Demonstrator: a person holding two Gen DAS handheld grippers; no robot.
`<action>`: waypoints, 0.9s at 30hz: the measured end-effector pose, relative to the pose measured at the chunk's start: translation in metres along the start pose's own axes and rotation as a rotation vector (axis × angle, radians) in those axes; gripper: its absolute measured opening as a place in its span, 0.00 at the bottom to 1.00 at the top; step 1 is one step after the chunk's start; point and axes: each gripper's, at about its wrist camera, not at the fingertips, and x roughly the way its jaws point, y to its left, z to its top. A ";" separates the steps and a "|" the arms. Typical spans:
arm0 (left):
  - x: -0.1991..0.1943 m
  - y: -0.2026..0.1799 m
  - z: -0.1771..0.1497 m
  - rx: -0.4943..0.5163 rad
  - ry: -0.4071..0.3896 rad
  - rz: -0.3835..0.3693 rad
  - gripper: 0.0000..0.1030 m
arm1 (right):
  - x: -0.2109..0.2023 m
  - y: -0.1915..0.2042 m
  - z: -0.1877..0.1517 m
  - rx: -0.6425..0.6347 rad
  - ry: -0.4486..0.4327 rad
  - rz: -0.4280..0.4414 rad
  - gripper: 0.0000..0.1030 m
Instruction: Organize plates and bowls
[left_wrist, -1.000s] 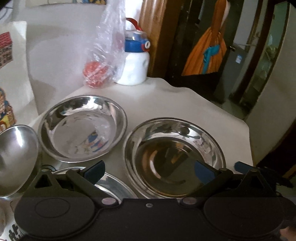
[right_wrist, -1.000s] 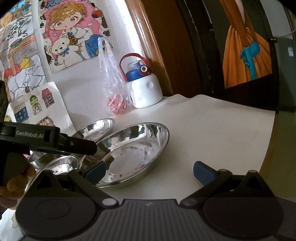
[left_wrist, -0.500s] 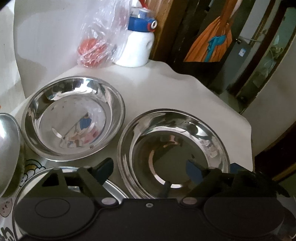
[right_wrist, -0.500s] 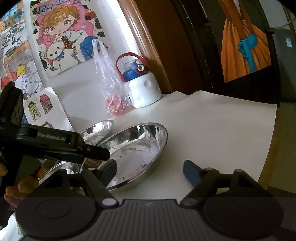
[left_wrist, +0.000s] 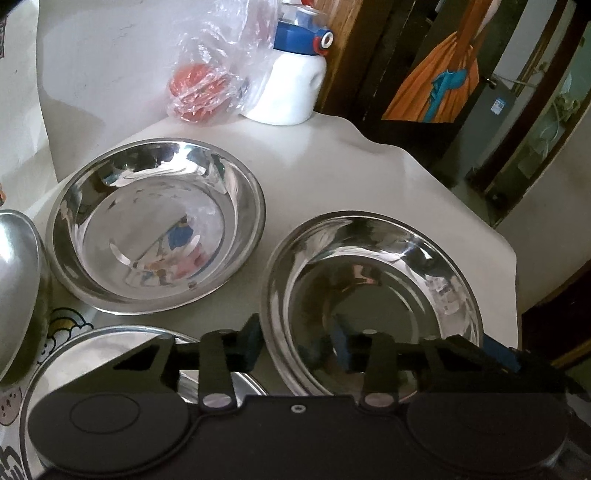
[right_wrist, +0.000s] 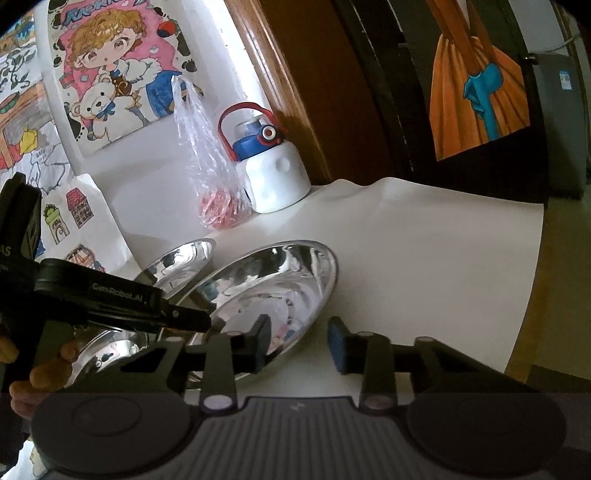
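- My left tongs (left_wrist: 297, 341): black with blue pads, spread part-way; they straddle the near-left rim of the shallow round stainless-steel plate nearest the surface's edge (left_wrist: 373, 295), one pad outside the rim, the other over the plate's inside. I cannot tell whether either pad touches the metal.
- My right tongs (right_wrist: 298, 341): same build, spread part-way and holding nothing; the left pad lies over the near rim of that same plate (right_wrist: 273, 291), the right pad over bare surface.
- Second shallow round stainless-steel plate (left_wrist: 157, 225): flat on the surface, just behind and left of the first, rims close together but apart.
- Third steel plate (left_wrist: 110, 343): at the near-left, largely hidden by my left tongs' body.
- Rounded steel bowl (left_wrist: 16, 291): cut off at the far left edge, beside the second plate.
- White paper-covered surface (right_wrist: 424, 251): carries all the above; bare on its right half.
- Clear plastic bag with red contents (right_wrist: 214, 192): at the back by the wall.
- White bottle with blue cap and red handle (right_wrist: 271, 173): just right of the bag, touching it.
- Coloured cartoon drawings (right_wrist: 110, 74): on the wall behind.
- A hand (right_wrist: 40, 369): fingers gripping my left tongs' handle.
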 end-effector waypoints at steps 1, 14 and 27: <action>0.000 0.000 -0.001 -0.001 0.001 -0.006 0.32 | 0.000 0.002 0.000 -0.006 0.002 -0.010 0.34; -0.024 -0.019 -0.010 0.016 -0.077 -0.086 0.31 | -0.020 0.013 0.014 -0.106 -0.026 -0.112 0.34; -0.072 0.032 0.013 -0.039 -0.188 0.055 0.31 | 0.025 0.093 0.066 -0.362 -0.057 -0.007 0.34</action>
